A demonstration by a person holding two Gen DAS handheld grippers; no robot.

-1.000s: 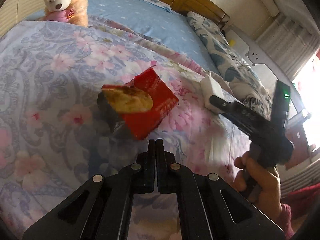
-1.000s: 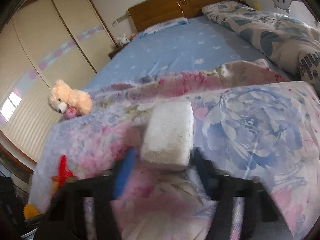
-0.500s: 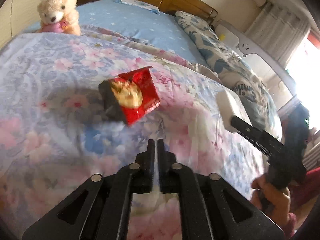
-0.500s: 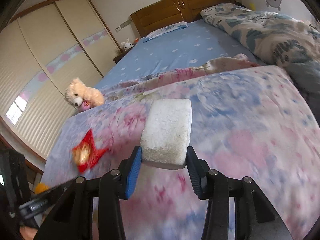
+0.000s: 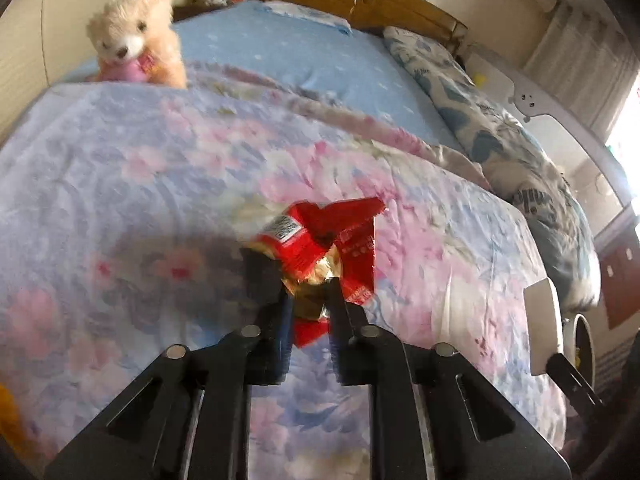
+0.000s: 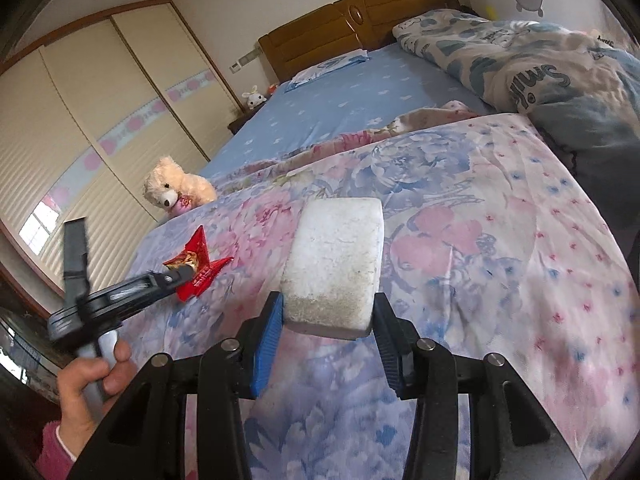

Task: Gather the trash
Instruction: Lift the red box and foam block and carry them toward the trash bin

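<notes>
A crumpled red snack wrapper [image 5: 332, 236] sits pinched between my left gripper's [image 5: 308, 304] fingers, just above the flowered bedspread [image 5: 140, 168]. In the right wrist view the same wrapper [image 6: 198, 268] shows at the tip of the left gripper [image 6: 180, 274], which a hand [image 6: 92, 376] holds. My right gripper [image 6: 328, 314] is shut on a white foam block [image 6: 336, 256], held over the bedspread [image 6: 500, 264]. In the left wrist view that block [image 5: 542, 328] appears at the far right edge.
A cream teddy bear [image 5: 136, 48] sits at the bedspread's far left edge. Beyond it lie a blue sheet [image 5: 300, 60], a rolled blue-patterned quilt [image 6: 540, 64] on the right and a wooden headboard [image 6: 320, 36]. Sliding wardrobe doors [image 6: 100, 112] stand left.
My left gripper, shut and empty behind the wrapper before, now grips the wrapper. The right gripper has carried the foam block towards the right edge of the bed.
</notes>
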